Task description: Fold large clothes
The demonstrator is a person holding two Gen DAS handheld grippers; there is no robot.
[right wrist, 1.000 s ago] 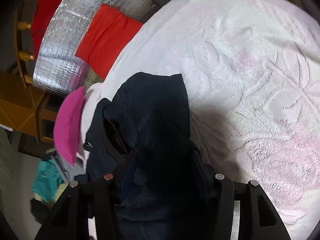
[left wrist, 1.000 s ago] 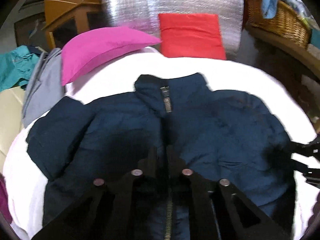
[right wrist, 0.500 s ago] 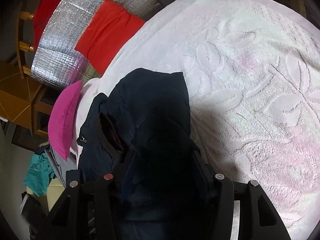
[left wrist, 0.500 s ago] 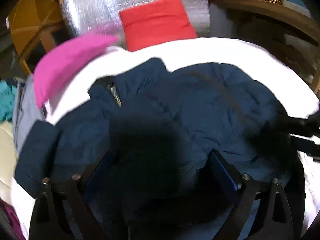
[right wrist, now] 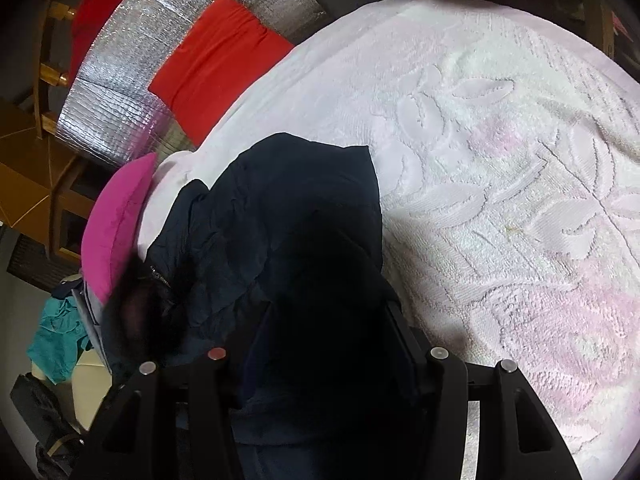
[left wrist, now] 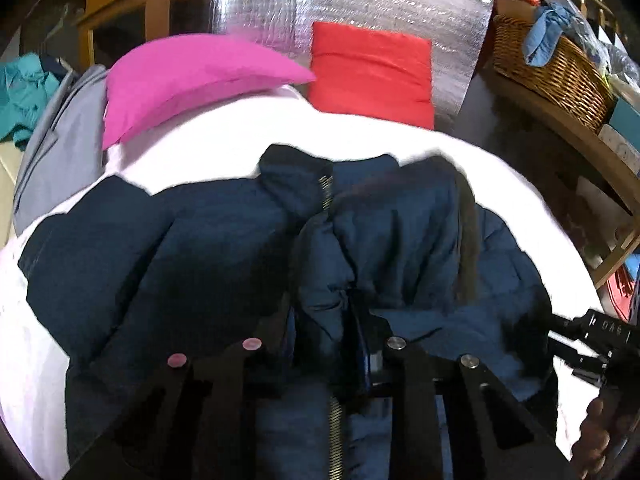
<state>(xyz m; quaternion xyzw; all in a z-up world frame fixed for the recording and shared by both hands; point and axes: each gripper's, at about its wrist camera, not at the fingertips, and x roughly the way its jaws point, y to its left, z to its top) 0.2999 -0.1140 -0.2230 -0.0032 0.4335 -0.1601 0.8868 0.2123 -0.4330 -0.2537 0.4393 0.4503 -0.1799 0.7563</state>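
Note:
A navy puffer jacket (left wrist: 180,248) lies front up on the white bedspread (left wrist: 224,148), collar away from me, its brass zipper (left wrist: 326,192) running down the middle. My left gripper (left wrist: 324,320) is over the zipper line. Its jaws are closing, with a raised bunch of the jacket's right front pinched between them. The right gripper (left wrist: 592,336) shows at the jacket's right edge, a hand behind it. In the right wrist view the right gripper (right wrist: 328,320) is shut on a thick fold of the jacket (right wrist: 288,200).
A pink pillow (left wrist: 192,76) and a red cushion (left wrist: 372,72) lie beyond the collar, against a silver foil mat (left wrist: 360,0). A wicker basket (left wrist: 552,68) stands on a wooden shelf at right. Grey clothing (left wrist: 52,140) and teal cloth (left wrist: 20,88) lie at left. Embossed bedspread (right wrist: 500,160) stretches right of the jacket.
My left gripper opened wide over the jacket, then closed on fabric by the zipper, which now stands up in a bunch. The right gripper kept its hold and barely moved.

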